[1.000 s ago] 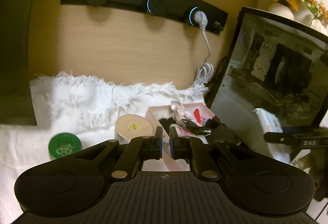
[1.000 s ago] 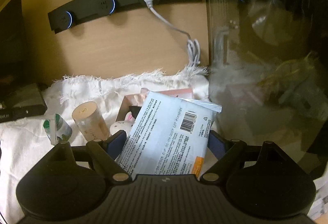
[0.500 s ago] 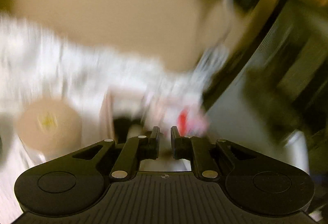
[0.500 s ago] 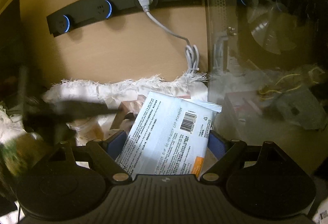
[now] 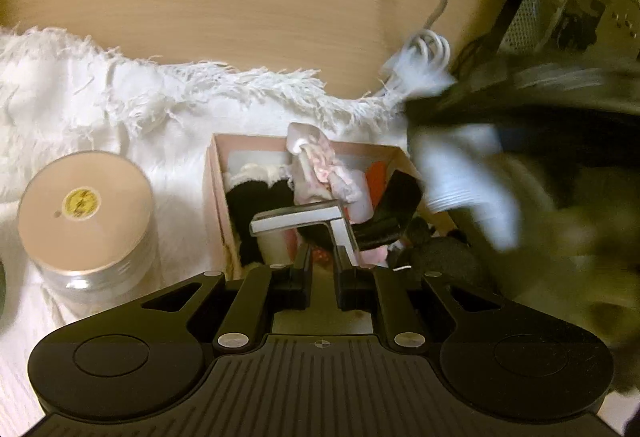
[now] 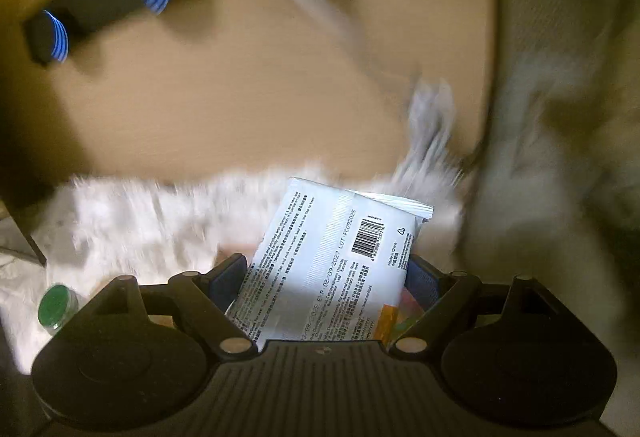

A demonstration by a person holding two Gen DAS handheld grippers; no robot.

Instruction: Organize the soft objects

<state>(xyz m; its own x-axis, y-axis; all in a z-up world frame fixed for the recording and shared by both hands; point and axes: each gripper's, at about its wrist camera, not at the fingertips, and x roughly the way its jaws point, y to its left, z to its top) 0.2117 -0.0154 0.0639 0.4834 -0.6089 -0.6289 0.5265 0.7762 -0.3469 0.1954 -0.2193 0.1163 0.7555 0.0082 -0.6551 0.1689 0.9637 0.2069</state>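
A white fringed cloth [image 5: 120,109] covers the surface, bearing a pink box [image 5: 216,197] and a lidded jar [image 5: 86,221].
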